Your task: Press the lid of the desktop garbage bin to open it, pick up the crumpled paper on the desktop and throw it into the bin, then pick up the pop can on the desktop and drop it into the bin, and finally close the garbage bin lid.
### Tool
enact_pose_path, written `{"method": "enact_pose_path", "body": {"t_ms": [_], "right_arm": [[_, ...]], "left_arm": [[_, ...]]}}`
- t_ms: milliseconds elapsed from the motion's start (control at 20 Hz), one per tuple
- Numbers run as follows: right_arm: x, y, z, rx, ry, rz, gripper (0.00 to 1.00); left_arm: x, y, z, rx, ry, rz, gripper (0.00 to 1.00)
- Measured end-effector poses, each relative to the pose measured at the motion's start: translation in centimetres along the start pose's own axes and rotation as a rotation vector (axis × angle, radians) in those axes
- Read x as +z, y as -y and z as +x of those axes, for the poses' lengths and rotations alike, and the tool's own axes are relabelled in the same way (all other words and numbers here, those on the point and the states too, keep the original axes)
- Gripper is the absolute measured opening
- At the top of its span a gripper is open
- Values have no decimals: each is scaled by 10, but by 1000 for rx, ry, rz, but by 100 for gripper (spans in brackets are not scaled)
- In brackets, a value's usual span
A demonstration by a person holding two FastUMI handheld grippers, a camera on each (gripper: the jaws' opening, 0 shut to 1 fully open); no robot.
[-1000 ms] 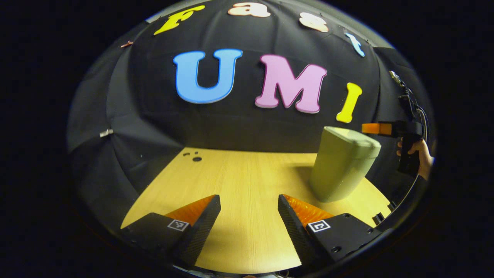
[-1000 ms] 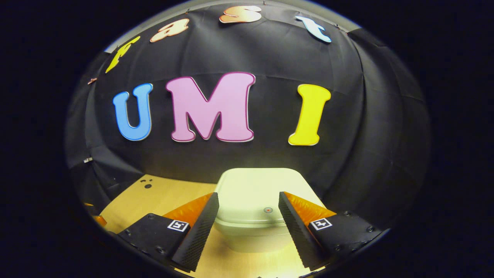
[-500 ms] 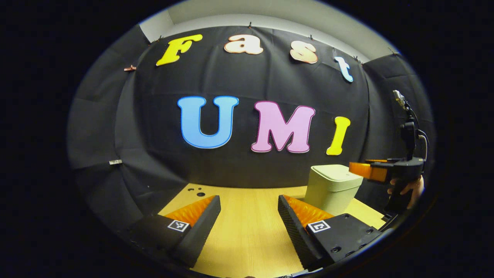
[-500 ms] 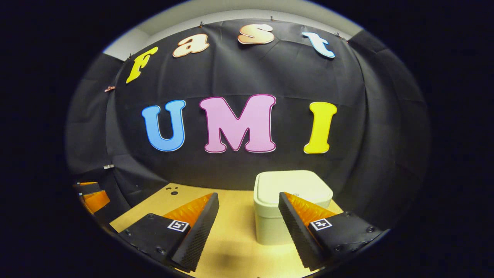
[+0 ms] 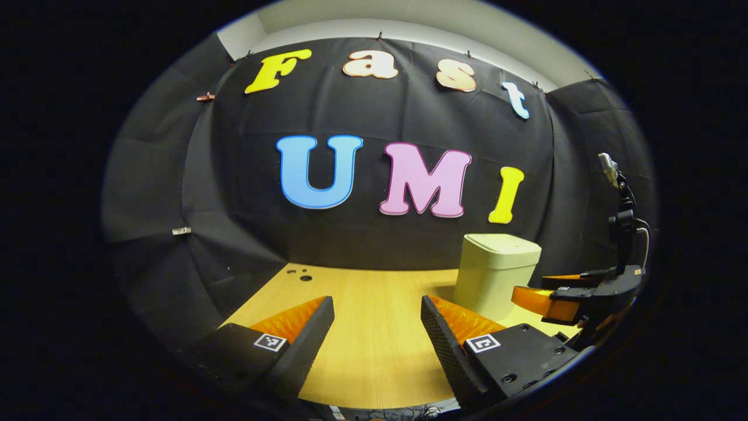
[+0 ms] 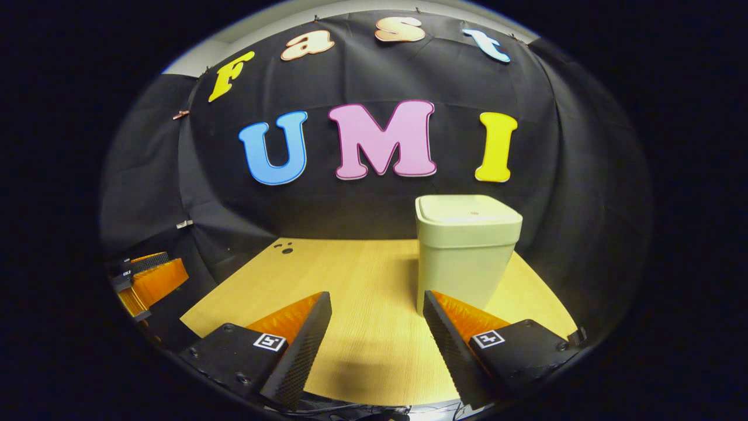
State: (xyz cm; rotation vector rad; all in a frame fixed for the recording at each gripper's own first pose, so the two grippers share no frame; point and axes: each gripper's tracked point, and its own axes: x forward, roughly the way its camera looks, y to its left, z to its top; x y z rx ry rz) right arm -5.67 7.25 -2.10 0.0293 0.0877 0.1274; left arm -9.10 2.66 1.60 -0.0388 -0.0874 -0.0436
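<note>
At the left of the table point(image 6: 350, 327), your left gripper point(image 5: 377, 318) hangs with fingers spread wide, holding nothing. Your right gripper point(image 6: 377, 318), likewise wide apart and empty, sits near the table's front. Far right stands the bin point(image 6: 467, 251), upright, lid point(image 6: 467, 210) down.

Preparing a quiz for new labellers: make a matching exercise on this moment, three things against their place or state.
Things:
1. pale green plastic lid of the desktop garbage bin
2. left tongs
3. small round dark holes in the light wooden tabletop

Place or state:
A. at the tabletop's far left corner
B. shut flat on the bin
C. open, holding nothing

Pairs: 1-B, 2-C, 3-A.
</note>
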Motion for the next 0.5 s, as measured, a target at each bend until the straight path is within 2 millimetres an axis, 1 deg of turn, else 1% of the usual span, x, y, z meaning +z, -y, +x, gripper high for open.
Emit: {"method": "enact_pose_path", "body": {"t_ms": [150,250,400,500], "right_arm": [[-22,-4,-2,7,-53,1,99],[-33,-8,-3,18,-78,4,99],[-39,-9,-4,26,-99,2,99],[-38,-7,-4,23,-101,0,99]], "left_arm": [[-11,-3,-2,5,-25,-5,95],[-17,-3,-2,5,-34,16,96],[-24,1,1,-7,-51,9,96],[-27,2,4,-13,-60,7,95]]}}
